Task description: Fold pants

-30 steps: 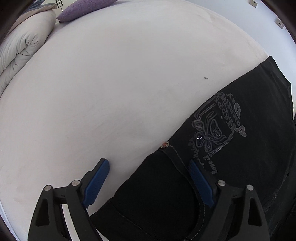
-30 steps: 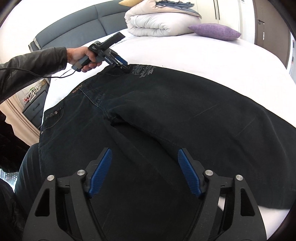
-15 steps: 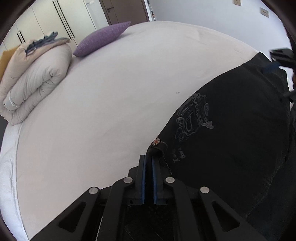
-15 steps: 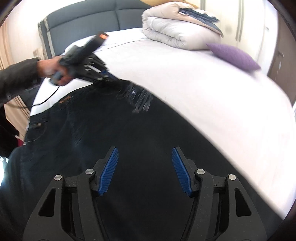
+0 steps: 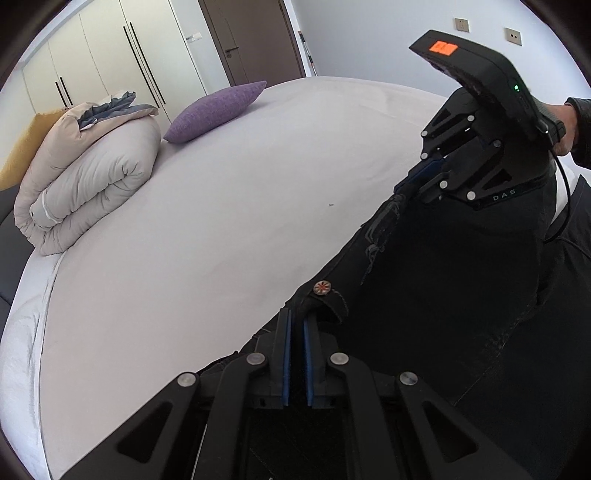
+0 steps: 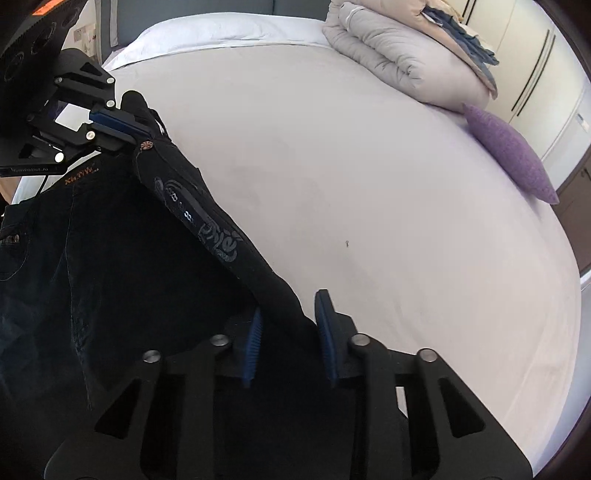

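Note:
Black jeans (image 5: 461,295) with a grey print lie on a white bed (image 5: 221,221); their far edge is lifted off the sheet. My left gripper (image 5: 296,325) is shut on the jeans' waistband corner by a round button (image 5: 322,287). It also shows in the right wrist view (image 6: 125,127), clamped on that corner. My right gripper (image 6: 290,317) has its blue pads closed around the same raised edge of the jeans (image 6: 221,236), further along the leg. In the left wrist view the right gripper (image 5: 410,188) holds the cloth up.
A rolled grey duvet (image 5: 85,177) and a purple cushion (image 5: 218,109) sit at the far side of the bed. White wardrobes (image 5: 92,55) and a brown door (image 5: 255,37) stand beyond. A grey headboard (image 6: 192,9) is at the bed's head.
My left gripper shut on the waistband corner and lifted it. My right gripper moved to the far edge of the jeans, closed on it and raised it.

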Action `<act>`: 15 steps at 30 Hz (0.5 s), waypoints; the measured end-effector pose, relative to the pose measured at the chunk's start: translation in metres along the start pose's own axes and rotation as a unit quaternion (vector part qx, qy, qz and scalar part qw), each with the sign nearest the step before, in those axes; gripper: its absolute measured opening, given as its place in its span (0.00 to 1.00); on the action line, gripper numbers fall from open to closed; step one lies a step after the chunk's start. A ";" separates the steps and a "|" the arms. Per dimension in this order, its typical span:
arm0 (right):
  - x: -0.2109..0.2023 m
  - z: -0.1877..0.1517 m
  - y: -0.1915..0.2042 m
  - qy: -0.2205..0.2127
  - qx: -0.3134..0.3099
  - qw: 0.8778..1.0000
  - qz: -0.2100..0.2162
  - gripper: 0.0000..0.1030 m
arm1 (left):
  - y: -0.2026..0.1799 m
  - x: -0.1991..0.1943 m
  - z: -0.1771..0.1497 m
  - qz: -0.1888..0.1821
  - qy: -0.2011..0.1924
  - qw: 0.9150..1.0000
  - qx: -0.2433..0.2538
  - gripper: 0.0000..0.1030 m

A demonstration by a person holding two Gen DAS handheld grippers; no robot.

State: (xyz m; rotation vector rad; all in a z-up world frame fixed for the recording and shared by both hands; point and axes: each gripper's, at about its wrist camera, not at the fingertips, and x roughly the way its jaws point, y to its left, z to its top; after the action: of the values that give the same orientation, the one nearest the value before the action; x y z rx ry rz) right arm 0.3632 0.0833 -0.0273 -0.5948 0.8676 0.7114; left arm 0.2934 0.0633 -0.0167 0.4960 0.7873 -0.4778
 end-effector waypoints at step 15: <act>-0.035 -0.041 0.179 -0.006 -0.362 0.910 -0.201 0.04 | -0.026 -0.058 -0.053 0.025 0.011 0.999 0.030 0.06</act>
State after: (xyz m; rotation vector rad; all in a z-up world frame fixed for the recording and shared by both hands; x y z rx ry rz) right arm 0.1921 0.1550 -0.0507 -1.3885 0.4184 0.6444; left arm 0.2138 0.0862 -0.0114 0.5767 0.7822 -0.4512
